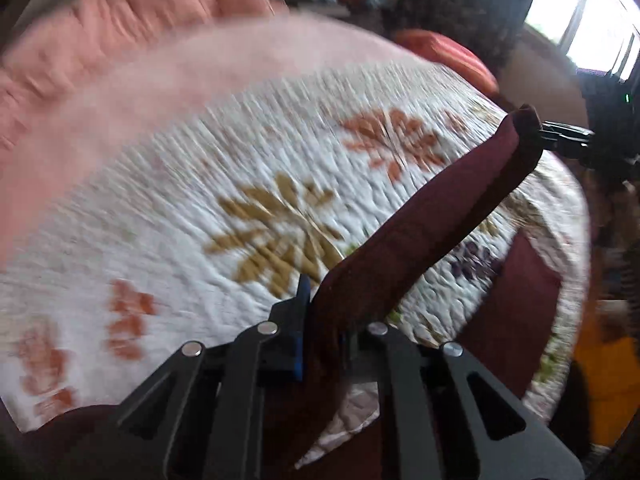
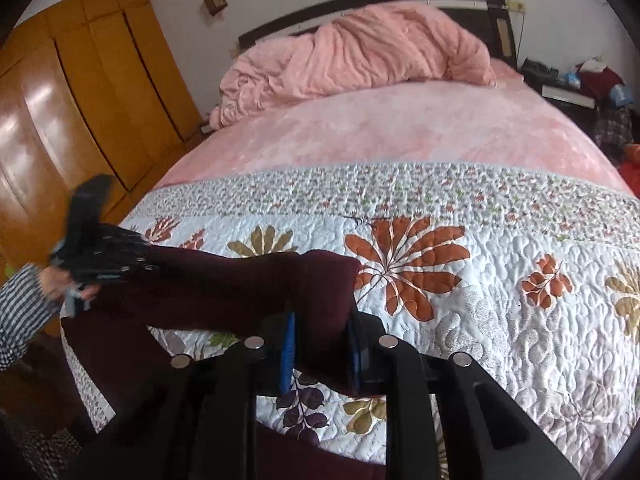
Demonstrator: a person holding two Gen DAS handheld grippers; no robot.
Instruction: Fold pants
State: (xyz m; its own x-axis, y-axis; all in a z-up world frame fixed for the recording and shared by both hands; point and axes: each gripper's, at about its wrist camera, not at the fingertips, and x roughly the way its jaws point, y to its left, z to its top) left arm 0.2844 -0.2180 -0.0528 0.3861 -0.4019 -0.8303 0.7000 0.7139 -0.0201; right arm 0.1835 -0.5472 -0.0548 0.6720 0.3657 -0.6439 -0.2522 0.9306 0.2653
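Bed (image 2: 400,128) fills most of both views; pink sheet on the far half, a rumpled pink duvet (image 2: 352,56) heaped against the dark headboard (image 2: 472,4). White quilt (image 2: 500,280) with orange, tan and purple leaf prints covers the near half. Wooden wardrobe (image 2: 72,92) stands along the far side of the bed in the right wrist view; cluttered nightstand (image 2: 576,84) beside the headboard. Window (image 1: 588,20) bright at upper right of the left wrist view, which is motion-blurred. Dark maroon pants (image 2: 224,284) are held up off the quilt, stretched as a band between the two grippers, with more maroon cloth hanging below toward the bed's near edge. Left gripper (image 1: 320,320): fingers closed on one end of the pants, blue pad (image 1: 300,320) pressed against the cloth. Right gripper (image 2: 320,340): fingers clamped on the other end, cloth bunched between its blue pads (image 2: 287,356). From the right wrist view the left gripper (image 2: 132,258) shows at the far end of the band, held by a hand (image 2: 60,280) in a striped sleeve (image 2: 20,312).
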